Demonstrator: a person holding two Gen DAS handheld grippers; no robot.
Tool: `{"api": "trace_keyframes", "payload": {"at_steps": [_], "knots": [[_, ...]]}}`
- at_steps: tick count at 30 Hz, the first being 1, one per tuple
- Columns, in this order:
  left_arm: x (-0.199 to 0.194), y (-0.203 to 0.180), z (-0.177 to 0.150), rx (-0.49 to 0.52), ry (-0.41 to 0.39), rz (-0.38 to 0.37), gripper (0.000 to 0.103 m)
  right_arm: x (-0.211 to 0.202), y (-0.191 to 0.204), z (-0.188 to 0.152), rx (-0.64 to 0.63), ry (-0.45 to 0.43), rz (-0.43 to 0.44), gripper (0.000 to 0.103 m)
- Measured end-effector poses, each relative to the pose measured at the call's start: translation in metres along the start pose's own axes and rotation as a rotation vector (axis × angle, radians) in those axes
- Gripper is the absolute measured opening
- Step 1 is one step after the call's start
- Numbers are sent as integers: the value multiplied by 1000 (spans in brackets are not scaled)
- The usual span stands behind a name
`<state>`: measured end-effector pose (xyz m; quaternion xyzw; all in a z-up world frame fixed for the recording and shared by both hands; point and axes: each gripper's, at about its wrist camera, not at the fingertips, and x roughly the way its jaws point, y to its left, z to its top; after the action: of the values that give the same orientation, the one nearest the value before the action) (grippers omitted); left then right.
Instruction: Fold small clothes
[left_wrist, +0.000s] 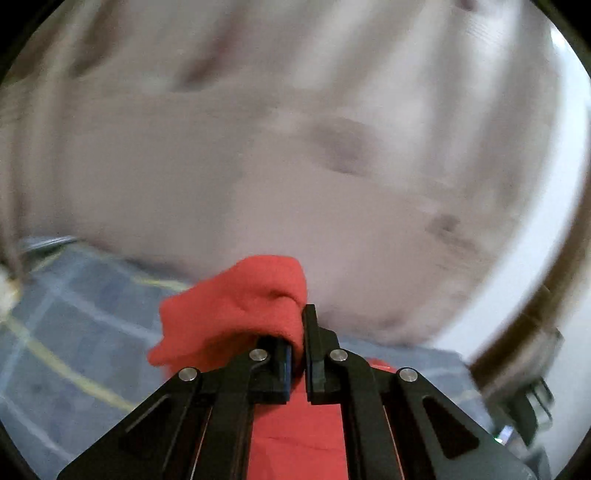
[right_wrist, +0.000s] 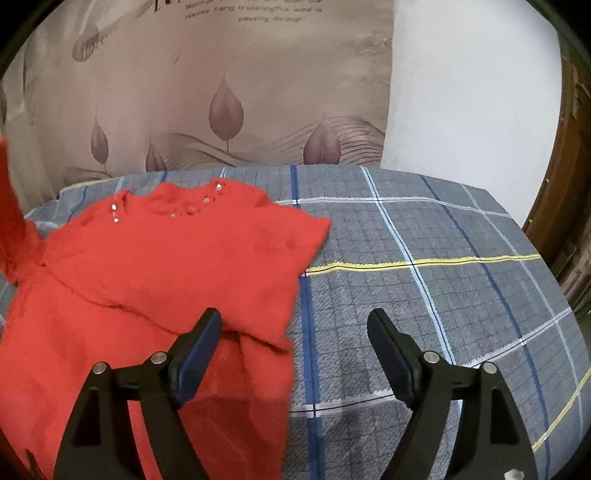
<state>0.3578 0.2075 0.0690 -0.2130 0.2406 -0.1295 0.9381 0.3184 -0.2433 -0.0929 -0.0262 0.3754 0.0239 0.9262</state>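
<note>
On the plaid bed (right_wrist: 424, 258), red sweater (right_wrist: 155, 266) cut off at left, left tongs (left_wrist: 299, 332) clamped on its blurred sleeve, right tongs (right_wrist: 295, 328) wide, bare bedding rightward.

The red garment (right_wrist: 155, 266) is fuzzy, matt knit cloth, with shiny beads (right_wrist: 192, 209) at its 12 o'clock edge. The checked bedsheet (right_wrist: 424, 295) is matt woven cloth. Each gripper (right_wrist: 295, 332) looks matt black plastic with shiny metal pins.

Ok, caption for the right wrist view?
Open right gripper above red sweater on plaid bedsheet.
</note>
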Motion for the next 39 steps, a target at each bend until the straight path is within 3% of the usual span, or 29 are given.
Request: {"api": "trace_keyframes", "payload": {"at_steps": [5,7,9,10,13,15,18,22,25,28,29,32,35,37,38,39], "knots": [[70,-113,-50,117,104,-175,5,-6,-7,-1,43,-25,30,82],[108,-148,-91,173,184,-275,14,-7,-10,-1,60,-33,43,83],[133,-166,-121,218,255,-290,47,-8,-13,-1,76,-36,57,85],[146,-173,-140,241,297,-281,53,-8,-14,-1,83,-38,64,85],[146,-165,-153,209,269,-275,55,-9,-16,-1,95,-43,85,85],[133,-149,-145,136,228,-274,74,-11,-18,-2,103,-51,98,86],[96,-107,-134,20,108,-222,88,-12,-22,-2,123,-60,117,86],[66,-49,-140,-6,65,-20,90,-12,-34,-1,194,-42,183,86],[56,1,-160,-29,67,82,90,-16,-32,4,241,-16,248,86],[58,36,-185,-127,122,90,90,-19,-10,20,222,-2,291,86],[60,46,-191,-206,146,60,90,-18,-2,26,212,4,295,86],[53,53,-194,-248,97,41,90,-15,33,60,164,0,236,87],[52,53,-196,-253,106,28,90,10,75,100,78,36,128,102],[52,54,-196,-259,104,27,90,35,98,113,13,74,44,102],[52,54,-195,-262,102,26,90,54,111,116,-60,110,-43,100],[54,55,-196,-269,99,25,90,67,116,115,-107,139,-98,90]]}}
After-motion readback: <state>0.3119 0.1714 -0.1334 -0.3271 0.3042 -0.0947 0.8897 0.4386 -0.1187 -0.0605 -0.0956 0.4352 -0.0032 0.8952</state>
